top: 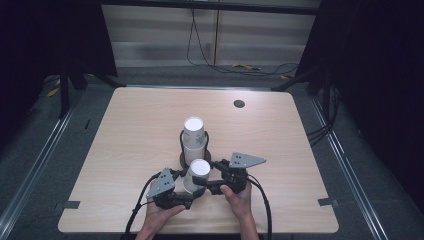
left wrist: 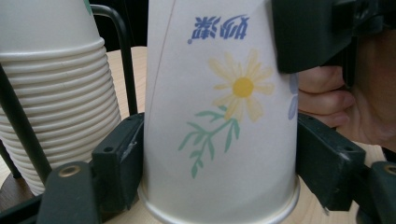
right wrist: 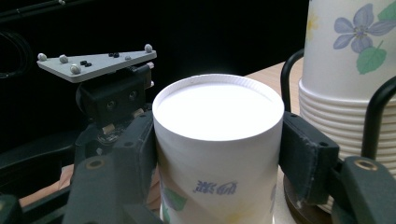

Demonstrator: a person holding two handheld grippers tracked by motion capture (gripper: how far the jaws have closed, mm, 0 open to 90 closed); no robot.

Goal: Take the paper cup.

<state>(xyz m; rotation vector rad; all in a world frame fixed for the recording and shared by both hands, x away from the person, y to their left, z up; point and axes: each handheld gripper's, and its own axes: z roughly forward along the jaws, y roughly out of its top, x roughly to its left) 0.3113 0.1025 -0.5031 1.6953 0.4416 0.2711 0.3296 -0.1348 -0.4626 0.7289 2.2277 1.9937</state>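
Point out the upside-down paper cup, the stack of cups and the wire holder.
upside-down paper cup [left wrist: 224, 140], left gripper view, flowered side wall
stack of cups [top: 194, 134], high view, top cup's side
wire holder [right wrist: 379, 112], right gripper view, black upright wire

Recording lab: bare wooden table [top: 280, 150] sitting between floor rails [top: 30, 172], dark curtains [top: 380, 75] hanging beside it, cables [top: 200, 50] trailing across the floor beyond the fingers.

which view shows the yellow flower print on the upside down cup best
The left gripper view: the yellow flower faces that camera, sharp on the upside-down cup. The right gripper view gives mostly the cup's white base and blue lettering. The high view shows the cup too small to tell any print.
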